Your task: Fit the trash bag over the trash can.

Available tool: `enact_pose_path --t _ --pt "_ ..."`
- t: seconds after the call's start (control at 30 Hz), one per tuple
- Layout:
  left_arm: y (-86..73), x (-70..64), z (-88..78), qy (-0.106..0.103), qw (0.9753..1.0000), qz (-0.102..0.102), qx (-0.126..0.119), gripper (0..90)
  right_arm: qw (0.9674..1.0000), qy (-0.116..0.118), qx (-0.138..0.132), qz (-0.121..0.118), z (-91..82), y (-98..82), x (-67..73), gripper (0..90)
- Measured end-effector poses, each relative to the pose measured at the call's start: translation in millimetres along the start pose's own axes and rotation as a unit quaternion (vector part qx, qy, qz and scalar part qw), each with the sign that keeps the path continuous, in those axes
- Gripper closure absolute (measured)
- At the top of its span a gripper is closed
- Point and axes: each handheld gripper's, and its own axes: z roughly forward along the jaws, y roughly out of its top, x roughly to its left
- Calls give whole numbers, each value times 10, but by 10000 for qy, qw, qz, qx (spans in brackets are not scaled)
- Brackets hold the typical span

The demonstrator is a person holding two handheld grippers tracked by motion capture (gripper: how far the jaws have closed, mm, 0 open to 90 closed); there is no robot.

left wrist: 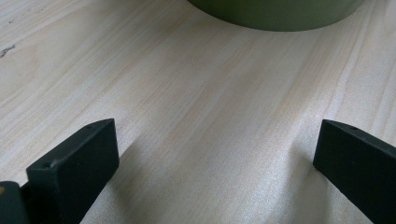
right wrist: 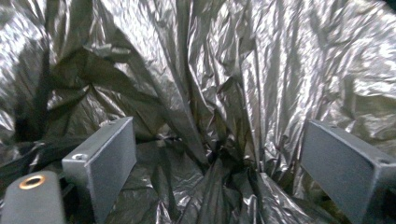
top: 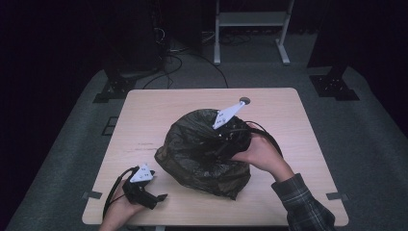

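A crumpled black plastic bag (top: 202,154) bulges in the middle of the wooden table (top: 144,110). My right gripper (top: 230,137) pushes into the bag's right side, its grey plate (top: 227,114) sticking up above it. In the right gripper view its jaws stand open (right wrist: 224,158) with shiny folds of the bag (right wrist: 196,84) gathered between and behind them, not pinched. My left gripper (top: 156,197) lies low on the table at the front left, open (left wrist: 215,154) over bare wood. An olive-green rounded thing (left wrist: 275,14) lies just ahead of it.
A person's hand and plaid sleeve (top: 303,202) come in from the front right. A small round hole (top: 244,101) sits near the table's far edge. Beyond the table are a white frame (top: 250,29), cables and dark stands on grey carpet.
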Motion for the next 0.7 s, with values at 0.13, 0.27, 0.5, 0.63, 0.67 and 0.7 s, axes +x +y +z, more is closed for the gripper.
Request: enact_pose_path --t 0.13,0.27,0.5,0.63,0.67,0.7 --pt "2 -1 3 -5 10000 2 -2 0 9996 4 270 -103 50 16 37 102" --pt "3 -3 5 -10 10000 10 -4 0 9989 198 426 -12 82 27 46 118" --pt "10 -8 10 -28 10000 30 5 0 9979 321 557 100 93 40 40 104" --pt "10 -8 10 -28 10000 29 5 0 9988 313 326 193 -19 55 15 103" --pt "10 -9 10 -28 10000 25 5 0 9990 282 270 233 -64 70 2 103" --pt "10 -9 10 -28 10000 23 6 0 9992 258 196 237 -109 87 -11 103"
